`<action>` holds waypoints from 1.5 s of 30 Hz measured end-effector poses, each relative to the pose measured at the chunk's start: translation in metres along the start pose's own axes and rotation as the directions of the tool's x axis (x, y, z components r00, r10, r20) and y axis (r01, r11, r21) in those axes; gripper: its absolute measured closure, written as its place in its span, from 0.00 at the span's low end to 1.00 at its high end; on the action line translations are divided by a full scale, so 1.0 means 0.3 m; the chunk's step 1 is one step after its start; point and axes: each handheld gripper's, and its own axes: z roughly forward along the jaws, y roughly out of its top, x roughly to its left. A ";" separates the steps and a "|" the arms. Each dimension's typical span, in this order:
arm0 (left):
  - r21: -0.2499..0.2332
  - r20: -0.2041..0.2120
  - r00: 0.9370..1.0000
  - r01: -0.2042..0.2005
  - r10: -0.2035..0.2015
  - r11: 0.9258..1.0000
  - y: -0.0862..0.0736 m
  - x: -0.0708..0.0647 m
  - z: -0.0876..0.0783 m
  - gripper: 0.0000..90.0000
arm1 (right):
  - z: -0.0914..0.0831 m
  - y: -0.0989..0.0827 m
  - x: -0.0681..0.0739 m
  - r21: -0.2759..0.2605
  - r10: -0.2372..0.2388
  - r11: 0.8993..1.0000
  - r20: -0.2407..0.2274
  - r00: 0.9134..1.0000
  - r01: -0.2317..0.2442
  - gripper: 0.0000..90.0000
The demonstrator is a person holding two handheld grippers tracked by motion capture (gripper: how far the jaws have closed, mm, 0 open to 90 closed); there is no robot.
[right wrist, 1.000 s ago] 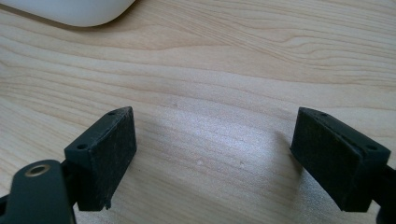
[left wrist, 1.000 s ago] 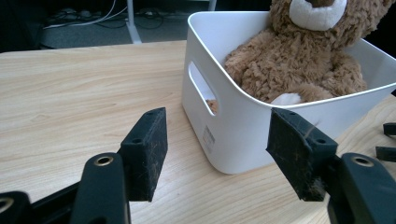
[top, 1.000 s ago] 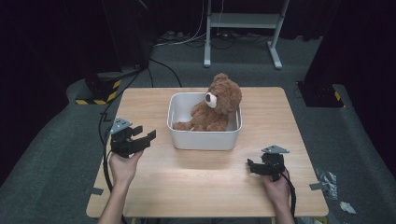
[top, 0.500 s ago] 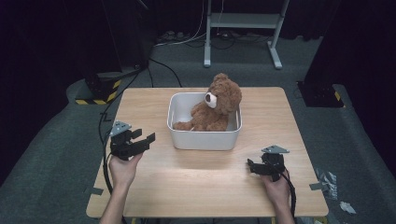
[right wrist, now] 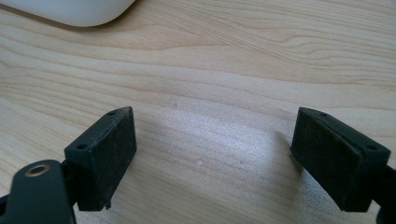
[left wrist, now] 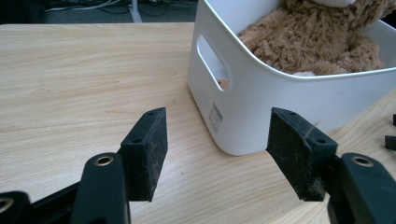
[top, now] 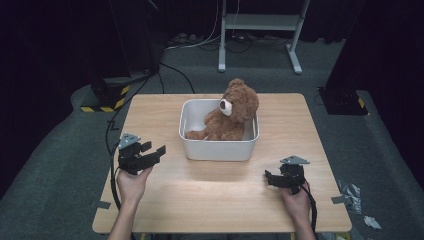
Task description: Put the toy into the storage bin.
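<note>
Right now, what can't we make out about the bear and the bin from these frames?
- Teddy bear: its lower body is hidden by the walls of the white bin in the high view; its head is cut off by the top edge in the left gripper view.
- Label on the bin: too small to read in the left gripper view.
- Bin in the right gripper view: cut off by the top edge.

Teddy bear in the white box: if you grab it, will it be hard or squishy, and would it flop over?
The teddy bear looks fluffy and stuffed, so it would probably squash between the jaws. It slumps against the white bin, so its head and limbs would likely flop. It is probably light for its size, and its shaggy fur should not slip easily.
</note>
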 end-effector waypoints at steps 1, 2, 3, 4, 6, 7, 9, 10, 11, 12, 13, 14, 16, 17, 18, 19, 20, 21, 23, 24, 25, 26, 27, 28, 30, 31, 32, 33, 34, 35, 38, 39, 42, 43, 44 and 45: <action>0.002 0.000 1.000 0.003 -0.003 1.000 -0.001 0.000 0.001 0.42 | 0.000 0.000 0.000 0.000 0.000 1.000 0.000 1.000 0.000 0.15; 0.004 0.001 1.000 0.003 -0.003 1.000 -0.003 0.000 0.003 0.42 | 0.000 0.000 0.000 0.000 0.000 1.000 0.000 1.000 0.000 0.15; 0.003 0.002 1.000 0.002 -0.002 1.000 -0.006 0.000 0.005 0.42 | 0.000 0.000 0.000 0.000 0.000 1.000 0.000 1.000 0.000 0.15; 0.004 0.002 1.000 0.004 -0.004 1.000 -0.008 0.000 0.006 0.42 | 0.000 0.000 0.000 0.000 0.000 1.000 0.000 1.000 0.000 0.15; 0.007 0.002 1.000 0.007 -0.007 1.000 -0.012 -0.001 0.008 0.42 | 0.000 0.000 0.000 0.000 0.000 1.000 0.000 1.000 0.000 0.15; 0.006 0.004 1.000 0.008 -0.008 1.000 -0.014 0.000 0.009 0.42 | 0.000 0.000 0.000 0.000 0.000 1.000 0.000 1.000 0.000 0.15; 0.006 0.005 1.000 0.014 -0.014 1.000 -0.018 0.000 0.012 0.42 | 0.000 0.000 0.000 0.000 0.000 1.000 0.000 1.000 0.000 0.15; 0.009 0.004 1.000 0.013 -0.013 1.000 -0.019 0.001 0.013 0.42 | 0.000 0.000 0.000 0.000 0.000 1.000 0.000 1.000 0.000 0.15; 0.014 0.001 1.000 0.010 -0.011 1.000 -0.020 0.002 0.014 0.42 | 0.000 0.000 0.000 0.000 0.000 1.000 0.000 1.000 0.000 0.15; 0.015 0.000 1.000 0.012 -0.012 1.000 -0.021 0.002 0.015 0.42 | 0.000 0.000 0.000 0.000 0.000 1.000 0.000 1.000 0.000 0.15; 0.011 -0.001 1.000 0.016 -0.016 1.000 -0.023 0.002 0.016 0.42 | 0.000 0.000 0.000 0.000 0.000 1.000 0.000 1.000 0.000 0.15; 0.013 -0.002 1.000 0.015 -0.014 1.000 -0.024 0.003 0.016 0.42 | 0.000 0.000 0.000 0.000 0.000 1.000 0.000 1.000 0.000 0.15; 0.016 -0.006 1.000 0.010 -0.010 1.000 -0.027 0.004 0.016 0.42 | 0.000 0.000 0.000 0.000 0.000 1.000 0.000 1.000 0.000 0.15; 0.015 -0.009 1.000 0.012 -0.012 1.000 -0.029 0.004 0.017 0.42 | 0.000 0.000 0.000 0.000 0.000 1.000 0.000 1.000 0.000 0.15; 0.012 -0.005 1.000 0.013 -0.013 1.000 -0.032 0.005 0.018 0.42 | 0.000 0.000 0.000 0.000 0.000 1.000 0.000 1.000 0.000 0.15; 0.014 -0.005 1.000 0.017 -0.017 1.000 -0.034 0.006 0.018 0.42 | 0.000 0.000 0.000 0.000 0.000 1.000 0.000 1.000 0.000 0.15; 0.017 -0.008 1.000 0.019 -0.019 1.000 -0.037 0.007 0.020 0.42 | 0.000 0.000 0.000 0.000 0.000 1.000 0.000 1.000 0.000 0.15; 0.018 -0.007 1.000 0.018 -0.018 1.000 -0.039 0.007 0.022 0.42 | 0.000 0.000 0.000 0.000 0.000 1.000 0.000 1.000 0.000 0.15; 0.023 -0.013 1.000 0.018 -0.018 1.000 -0.043 0.009 0.024 0.42 | 0.000 0.000 0.000 0.000 0.000 1.000 0.000 1.000 0.000 0.15; 0.026 -0.013 1.000 0.020 -0.020 0.999 -0.045 0.010 0.025 0.42 | 0.000 0.000 0.000 0.000 0.000 1.000 0.000 1.000 0.000 0.15; 0.025 -0.013 1.000 0.020 -0.020 0.999 -0.047 0.011 0.026 0.42 | 0.000 0.000 0.000 0.000 0.000 1.000 0.000 1.000 0.000 0.15; 0.023 -0.017 1.000 0.022 -0.022 0.999 -0.048 0.012 0.027 0.42 | 0.000 0.000 0.000 0.000 0.000 1.000 0.000 1.000 0.000 0.15; 0.025 -0.018 1.000 0.021 -0.020 0.999 -0.050 0.014 0.028 0.42 | 0.000 0.000 0.000 0.000 0.000 1.000 0.000 1.000 0.000 0.15; 0.027 -0.019 1.000 0.023 -0.023 0.999 -0.052 0.014 0.030 0.42 | 0.000 0.000 0.000 0.000 0.000 1.000 0.000 1.000 0.000 0.15; 0.031 -0.022 1.000 0.021 -0.020 0.999 -0.056 0.016 0.032 0.42 | 0.000 0.000 0.000 0.000 0.000 1.000 0.000 1.000 0.000 0.15; 0.028 -0.023 0.999 0.024 -0.023 0.999 -0.059 0.017 0.034 0.42 | 0.000 0.000 0.000 0.000 0.000 1.000 0.000 1.000 0.000 0.15; 0.035 -0.028 0.999 0.020 -0.019 0.999 -0.062 0.019 0.035 0.42 | 0.000 0.000 0.000 0.000 0.000 1.000 0.000 1.000 0.000 0.15; 0.035 -0.029 0.999 0.020 -0.019 0.999 -0.064 0.020 0.036 0.42 | 0.000 0.000 0.000 0.000 0.000 1.000 0.000 1.000 0.000 0.15; 0.035 -0.032 0.999 0.021 -0.020 0.999 -0.067 0.021 0.037 0.42 | 0.000 0.000 0.000 0.000 0.000 1.000 0.000 1.000 0.000 0.15; 0.034 -0.029 0.999 0.024 -0.023 0.999 -0.069 0.022 0.038 0.42 | 0.000 0.000 0.000 0.000 0.000 1.000 0.000 1.000 0.000 0.15; 0.043 -0.041 0.999 0.021 -0.019 0.999 -0.076 0.024 0.042 0.42 | 0.000 0.000 0.000 0.000 0.000 1.000 0.000 1.000 0.000 0.15; 0.046 -0.044 0.999 0.019 -0.017 0.999 -0.078 0.024 0.044 0.42 | 0.000 0.000 0.000 0.000 0.000 1.000 0.000 1.000 0.000 0.15; 0.053 -0.048 0.999 0.017 -0.015 0.998 -0.085 0.025 0.052 0.42 | 0.000 0.000 0.000 0.000 0.000 1.000 0.000 1.000 0.000 0.15; 0.055 -0.048 0.999 0.017 -0.014 0.998 -0.087 0.026 0.054 0.42 | 0.000 0.000 0.000 0.000 0.000 1.000 0.000 1.000 0.000 0.15; 0.056 -0.050 0.999 0.017 -0.015 0.998 -0.089 0.025 0.056 0.42 | 0.000 0.000 0.000 0.000 0.000 1.000 0.000 1.000 0.000 0.15; 0.054 -0.054 0.998 0.015 -0.012 0.998 -0.091 0.024 0.058 0.42 | 0.000 0.000 0.000 0.000 0.000 1.000 0.000 1.000 0.000 0.15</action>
